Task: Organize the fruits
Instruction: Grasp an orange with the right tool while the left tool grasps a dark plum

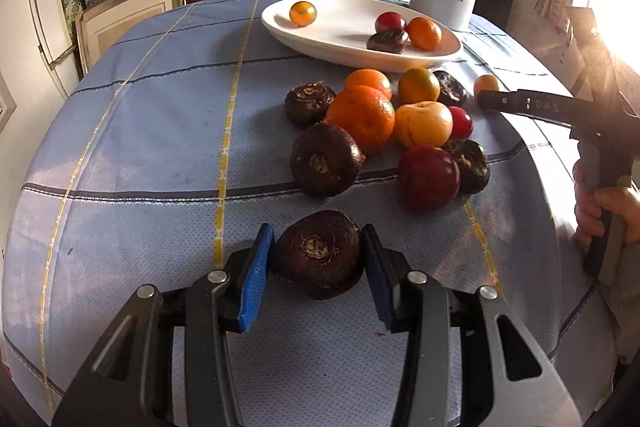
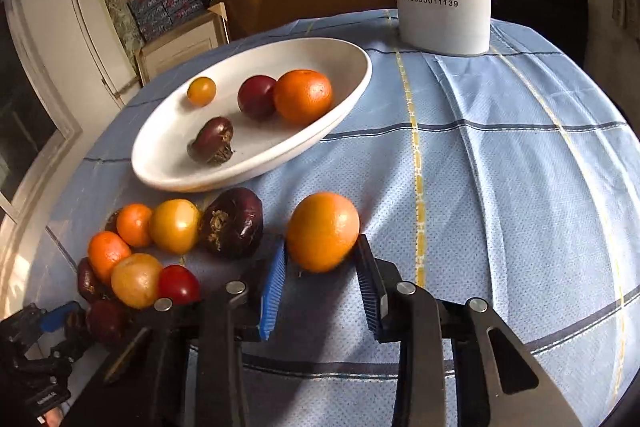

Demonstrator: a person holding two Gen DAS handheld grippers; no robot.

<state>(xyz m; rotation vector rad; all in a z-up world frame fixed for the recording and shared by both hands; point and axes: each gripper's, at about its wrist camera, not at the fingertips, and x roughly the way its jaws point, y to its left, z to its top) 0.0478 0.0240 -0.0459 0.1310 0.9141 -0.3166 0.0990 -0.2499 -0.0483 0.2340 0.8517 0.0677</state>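
Blue checked tablecloth; stacked boxes on shelving behind.

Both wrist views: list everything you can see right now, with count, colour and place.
plate: one, white, oval, far end of the cloth; holds four fruits (yellow-orange, dark red, orange, dark brown)
jug: one, white with printed text, behind the plate
tablecloth: one, blue checked, covering the table
loose pile: about ten, orange, yellow, red and dark brown, just in front of the plate
dark brown bulb: one, apart from the pile
orange: one, right of the pile
left claw: one, blue pads, closed on the dark brown bulb
right claw: one, blue pads, closed on the orange
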